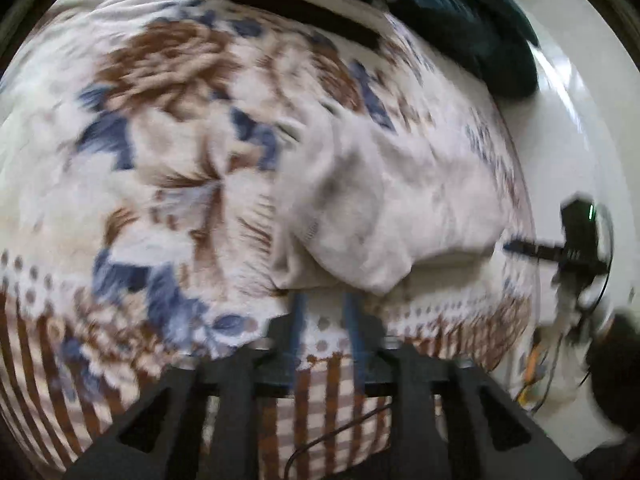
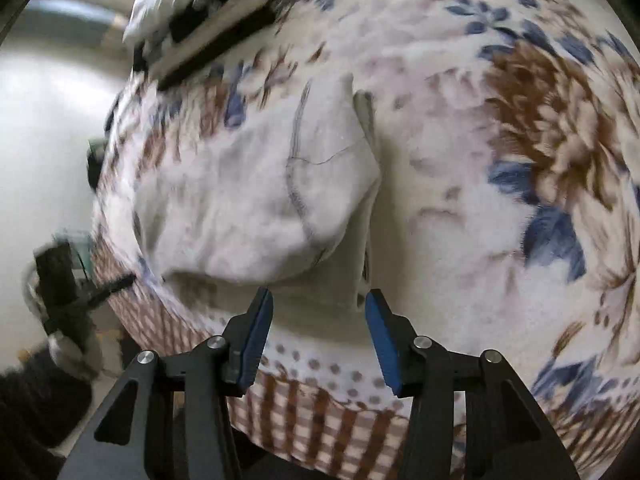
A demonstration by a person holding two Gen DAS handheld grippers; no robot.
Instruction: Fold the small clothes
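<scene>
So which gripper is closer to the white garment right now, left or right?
Both about equal. The left gripper sits at the white garment's near edge, slightly open; the right gripper hovers open at its near edge.

White garment (image 2: 256,196) with faint grey seams on a cream blanket (image 2: 500,128), brown and blue florals, brown-striped dotted border. Dark teal cloth (image 1: 480,28) behind.

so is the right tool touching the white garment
Apart. The right wrist view shows the right tool open, its blue pads short of the white garment, with the floral blanket visible between them.
</scene>
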